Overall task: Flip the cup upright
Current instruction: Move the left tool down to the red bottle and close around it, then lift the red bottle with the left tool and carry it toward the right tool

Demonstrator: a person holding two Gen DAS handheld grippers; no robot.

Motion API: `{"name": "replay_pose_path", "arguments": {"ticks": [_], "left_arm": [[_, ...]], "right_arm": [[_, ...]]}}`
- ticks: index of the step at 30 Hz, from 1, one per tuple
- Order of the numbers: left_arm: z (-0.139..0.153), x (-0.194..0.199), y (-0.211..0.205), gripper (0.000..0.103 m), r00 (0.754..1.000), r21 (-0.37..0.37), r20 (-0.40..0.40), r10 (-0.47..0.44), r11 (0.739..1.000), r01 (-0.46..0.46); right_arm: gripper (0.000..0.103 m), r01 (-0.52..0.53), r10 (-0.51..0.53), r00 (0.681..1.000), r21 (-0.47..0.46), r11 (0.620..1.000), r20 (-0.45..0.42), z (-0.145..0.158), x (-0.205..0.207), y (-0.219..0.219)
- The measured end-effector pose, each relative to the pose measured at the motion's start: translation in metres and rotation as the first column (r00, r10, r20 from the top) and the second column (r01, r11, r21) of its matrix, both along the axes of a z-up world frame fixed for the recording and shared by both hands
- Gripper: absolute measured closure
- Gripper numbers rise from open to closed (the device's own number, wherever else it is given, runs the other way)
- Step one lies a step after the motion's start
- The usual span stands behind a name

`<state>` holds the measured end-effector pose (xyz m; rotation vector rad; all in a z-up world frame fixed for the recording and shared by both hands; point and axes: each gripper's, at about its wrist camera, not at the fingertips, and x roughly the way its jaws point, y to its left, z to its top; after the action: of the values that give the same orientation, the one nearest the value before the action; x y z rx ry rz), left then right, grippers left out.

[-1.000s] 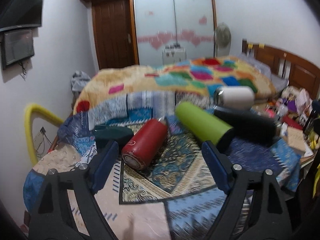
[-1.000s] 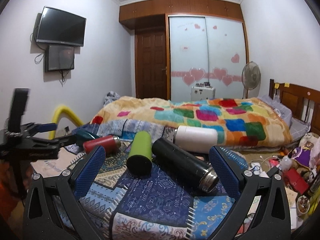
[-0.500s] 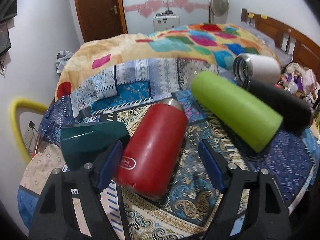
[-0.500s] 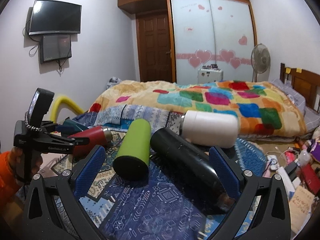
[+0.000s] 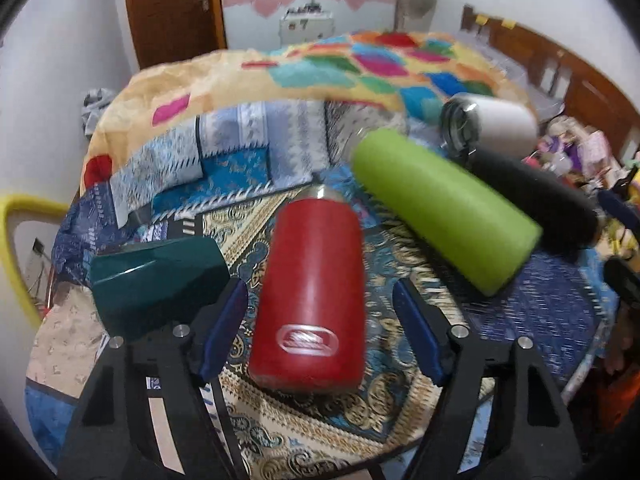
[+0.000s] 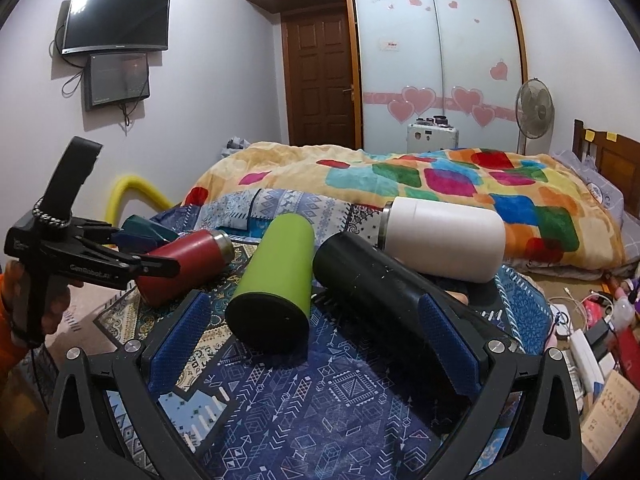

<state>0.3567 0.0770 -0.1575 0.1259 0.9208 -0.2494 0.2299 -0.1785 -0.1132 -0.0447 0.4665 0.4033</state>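
Several cups lie on their sides on a patterned cloth. A red cup [image 5: 310, 296] lies with its base toward me, between the open fingers of my left gripper [image 5: 320, 320]; the blue pads do not touch it. It also shows in the right wrist view [image 6: 188, 264]. A lime green cup [image 5: 444, 208] [image 6: 276, 276], a black cup [image 5: 532, 196] [image 6: 384, 300] and a white cup [image 5: 496, 126] [image 6: 440, 236] lie to the right. My right gripper [image 6: 316, 340] is open, its fingers on either side of the green and black cups' near ends.
A dark green faceted cup [image 5: 156, 276] lies left of the red one, against my left finger. A bed with a colourful quilt [image 6: 440, 176] stands behind the table. Clutter [image 6: 592, 332] lies on the floor at right. A yellow tube [image 6: 132, 196] stands at left.
My left gripper has moved forward and down until its fingers flank the red cup. My right gripper has moved closer to the green and black cups.
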Motion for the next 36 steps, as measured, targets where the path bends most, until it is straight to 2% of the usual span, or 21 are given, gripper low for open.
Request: {"name": "replay_pose_path", "arguments": {"ticks": [3, 6, 9, 12, 18, 36], "left_arm": [[-0.017, 0.017, -0.002, 0.027, 0.998, 0.018, -0.061, 0.021, 1.000, -0.020], [-0.026, 0.025, -0.004, 0.027, 0.996, 0.015, -0.081, 0.023, 1.000, -0.022], [-0.030, 0.026, -0.007, 0.028, 0.998, 0.019, -0.064, 0.024, 1.000, -0.023], [-0.029, 0.024, -0.011, 0.039, 0.999, 0.052, -0.020, 0.040, 0.998, -0.039], [-0.025, 0.011, -0.013, 0.040, 1.000, 0.064, -0.005, 0.022, 0.998, -0.022], [0.048, -0.098, -0.043, 0.040, 0.988, 0.055, 0.128, -0.084, 0.996, 0.077]], "right_arm": [[0.000, -0.001, 0.001, 1.000, -0.002, 1.000, -0.001, -0.001, 0.001, 0.001], [0.000, 0.001, -0.001, 1.000, -0.008, 1.000, 0.002, -0.002, 0.002, 0.001], [0.000, -0.001, 0.000, 1.000, -0.020, 1.000, -0.001, -0.004, 0.004, 0.002], [0.000, 0.005, -0.005, 1.000, -0.034, 0.999, 0.000, -0.007, 0.004, 0.003], [0.000, 0.000, 0.000, 1.000, -0.030, 1.000, -0.001, -0.006, 0.001, 0.002], [0.000, 0.001, 0.000, 0.998, -0.018, 1.000, 0.060, 0.023, -0.036, 0.002]]}}
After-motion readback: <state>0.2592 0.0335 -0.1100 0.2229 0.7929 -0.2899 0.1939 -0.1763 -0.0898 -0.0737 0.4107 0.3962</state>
